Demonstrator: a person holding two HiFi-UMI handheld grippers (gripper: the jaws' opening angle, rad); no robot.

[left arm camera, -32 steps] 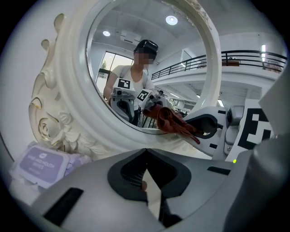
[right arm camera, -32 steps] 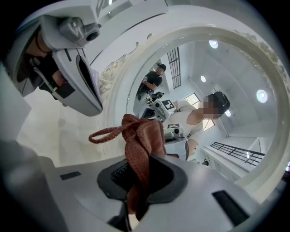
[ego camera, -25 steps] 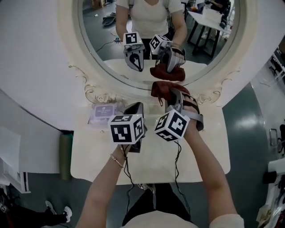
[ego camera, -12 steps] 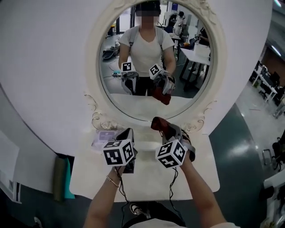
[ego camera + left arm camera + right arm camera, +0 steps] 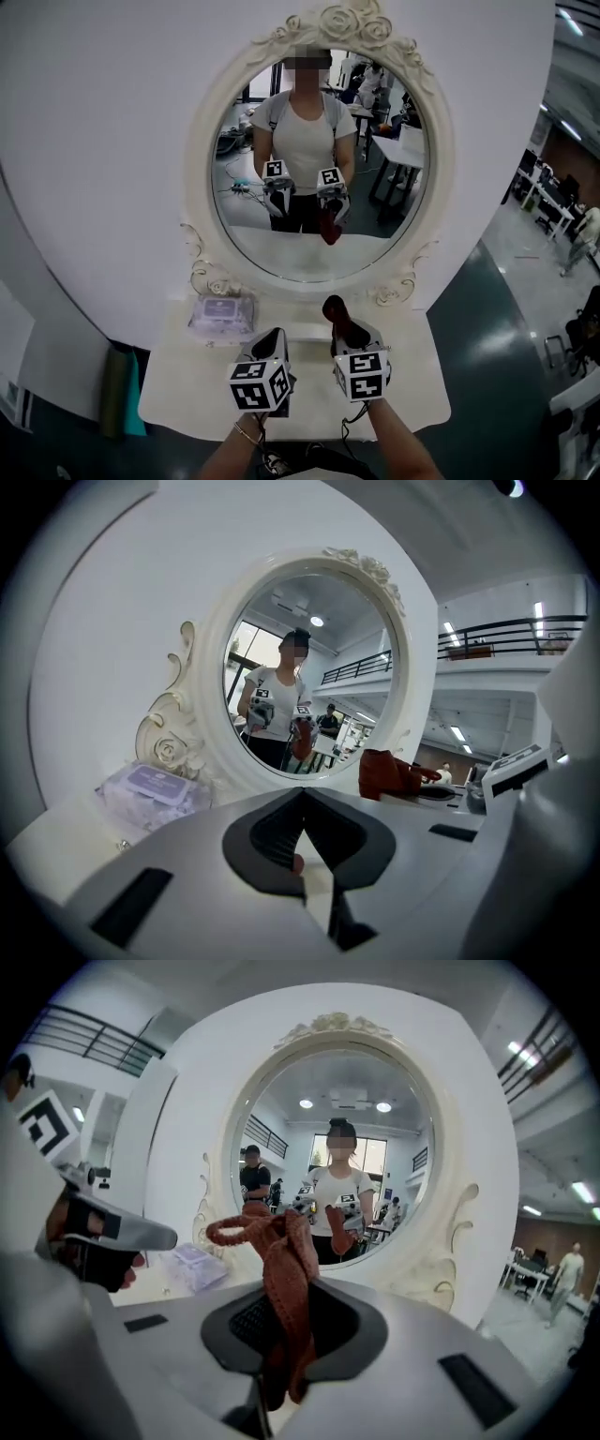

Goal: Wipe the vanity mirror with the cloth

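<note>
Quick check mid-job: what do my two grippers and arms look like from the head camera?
Both the left gripper and right gripper have light grey bodies with dark inner pads. Each carries a white cube with black square markers. Thin dark cables trail from them. Forearms are bare; a thin bracelet circles the left wrist.

The right gripper [image 5: 281,1335] clamped the reddish cloth [image 5: 286,1260], which rose toward twelve o'clock before the vanity mirror [image 5: 337,1101]; the left gripper [image 5: 108,1232] sat at nine.
</note>
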